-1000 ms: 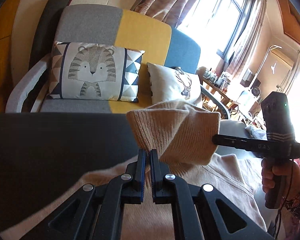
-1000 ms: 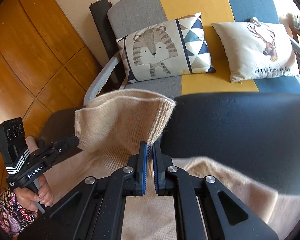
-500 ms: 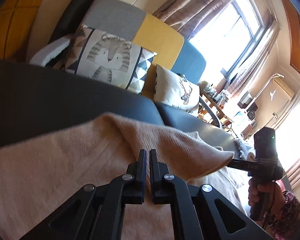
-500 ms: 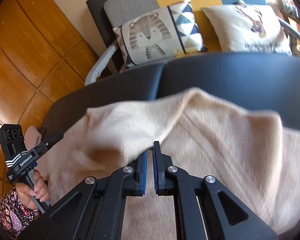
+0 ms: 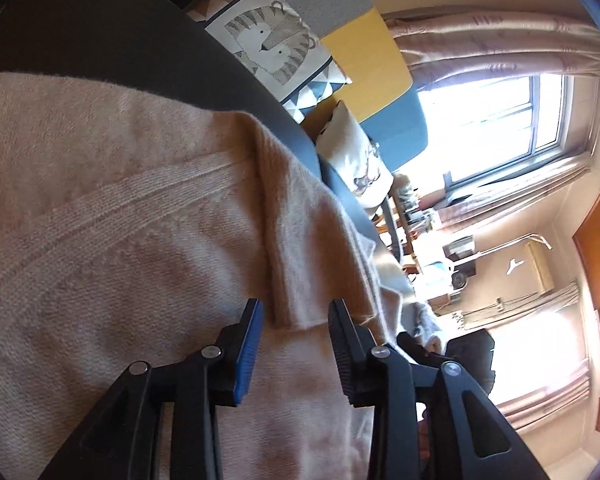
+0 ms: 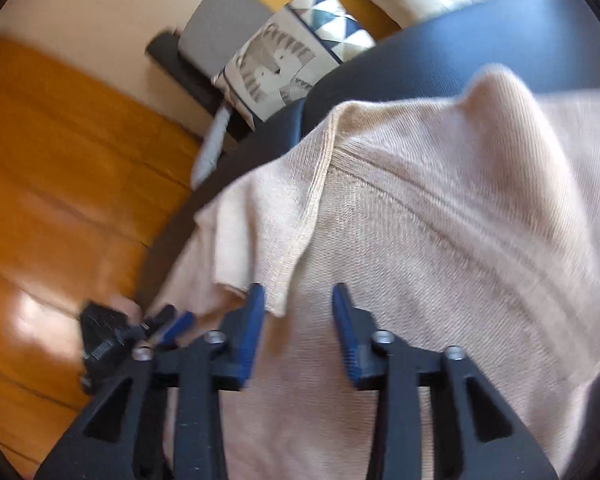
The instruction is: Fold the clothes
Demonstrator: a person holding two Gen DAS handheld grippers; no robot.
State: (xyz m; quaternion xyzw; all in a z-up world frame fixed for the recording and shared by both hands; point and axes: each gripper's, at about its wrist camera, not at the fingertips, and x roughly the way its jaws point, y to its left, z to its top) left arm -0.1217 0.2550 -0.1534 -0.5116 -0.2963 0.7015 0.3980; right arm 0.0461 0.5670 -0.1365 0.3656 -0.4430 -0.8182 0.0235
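A beige knitted sweater (image 5: 140, 264) lies spread on a dark table (image 5: 100, 32), with a folded-over flap along one side. My left gripper (image 5: 296, 312) hovers just over the flap's corner; its jaws are opening, the corner lies loose between them and the pads do not press it. In the right wrist view the same sweater (image 6: 440, 220) covers the table (image 6: 480, 40). My right gripper (image 6: 298, 300) is opening too, with the flap's hemmed edge resting between its fingers, untouched. The left gripper (image 6: 168, 320) shows small at the lower left there.
A sofa in grey, yellow and blue stands behind the table, with a tiger cushion (image 5: 272, 48) and a deer cushion (image 5: 360, 160). Orange wood panelling (image 6: 60, 160) lies to the left. A bright window (image 5: 492, 120) with curtains and a cluttered side table sit far right.
Both grippers carried the lifted sweater edge down onto the garment, rolled, and opened their jaws, letting go of the fabric. The flap now lies flat on the sweater.
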